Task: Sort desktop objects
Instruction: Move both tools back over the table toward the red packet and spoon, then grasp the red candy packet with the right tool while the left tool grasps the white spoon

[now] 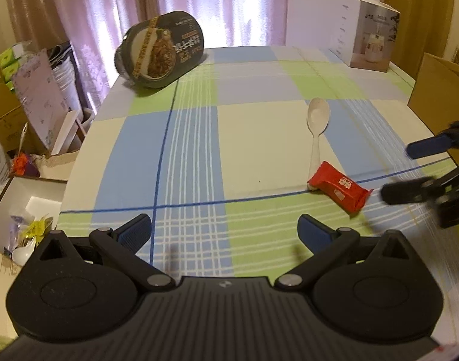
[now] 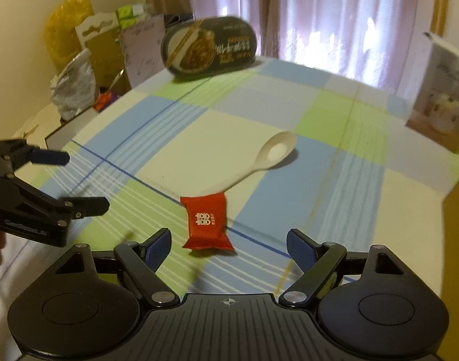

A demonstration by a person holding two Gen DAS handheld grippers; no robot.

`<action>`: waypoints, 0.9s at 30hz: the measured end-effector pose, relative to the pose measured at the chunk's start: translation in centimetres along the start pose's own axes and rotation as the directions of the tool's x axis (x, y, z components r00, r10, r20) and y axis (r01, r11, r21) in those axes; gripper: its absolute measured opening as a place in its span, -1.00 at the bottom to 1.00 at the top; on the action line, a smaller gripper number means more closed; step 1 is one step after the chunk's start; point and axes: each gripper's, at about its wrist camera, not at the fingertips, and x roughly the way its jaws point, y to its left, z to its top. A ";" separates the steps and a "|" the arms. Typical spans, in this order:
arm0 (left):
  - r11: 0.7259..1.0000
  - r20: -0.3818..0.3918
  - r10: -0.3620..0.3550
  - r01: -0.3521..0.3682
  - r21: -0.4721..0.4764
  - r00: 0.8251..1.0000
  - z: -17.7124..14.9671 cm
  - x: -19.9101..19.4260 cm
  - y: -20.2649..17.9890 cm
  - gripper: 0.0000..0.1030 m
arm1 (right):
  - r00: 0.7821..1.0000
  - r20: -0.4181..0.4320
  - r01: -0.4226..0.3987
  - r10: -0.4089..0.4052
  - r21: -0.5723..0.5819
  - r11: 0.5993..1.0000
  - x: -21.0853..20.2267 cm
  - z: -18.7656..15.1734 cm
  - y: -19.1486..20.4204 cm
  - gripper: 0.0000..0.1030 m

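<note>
Right gripper (image 2: 228, 248): its fingers (image 2: 157, 248) are spread wide with nothing between them, low over the table and aimed at the red packet just ahead, a stance that looks set for a grasp not yet made.
Left gripper (image 1: 224, 231): fingers (image 1: 136, 230) also spread and empty, hovering over bare cloth to the left of the objects; it seems to be waiting its turn, not reaching.
Red packet (image 2: 206, 224): lies flat on the table (image 2: 199, 126) near the front edge, just in front of the right fingers and roughly centred on their gap. In the right wrist view its long axis runs nearly straight away from the gripper, crimped ends near and far, so closing would likely pinch its long sides.
Spoon (image 2: 268, 158): a white spoon lying flat beyond the packet, bowl up and pointing away toward the far right, handle running back to the packet. The handle's tip touches or slips under the packet's far end; which one I cannot tell.
Noodle bowl (image 2: 209, 49): a dark sealed bowl at the far left corner, well apart from the others, tipped with its printed lid facing the cameras.
White box (image 1: 366, 30): stands upright at the far right corner.
Risk: lifting the packet may nudge the spoon handle.
</note>
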 end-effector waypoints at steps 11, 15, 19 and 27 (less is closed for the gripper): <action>0.996 -0.038 -0.066 0.068 0.052 0.997 0.8 2.2 0.4 0.97 | 0.999 -0.037 -0.041 0.039 -0.054 0.998 4.2 0.6 0.9 0.18; 0.995 -0.047 -0.082 0.085 0.058 0.996 0.7 2.6 0.2 0.97 | 0.998 -0.045 -0.038 0.034 -0.071 0.997 5.1 0.6 1.3 -0.06; 0.994 -0.045 -0.096 0.098 0.048 0.994 0.8 2.8 0.2 0.97 | 0.998 -0.050 -0.033 0.029 -0.080 0.996 5.4 0.3 1.3 -0.29; 0.990 -0.026 -0.126 0.128 0.068 0.992 1.3 3.0 -1.1 0.97 | 1.000 -0.007 -0.014 0.014 -0.024 1.000 3.9 0.2 -0.1 -0.56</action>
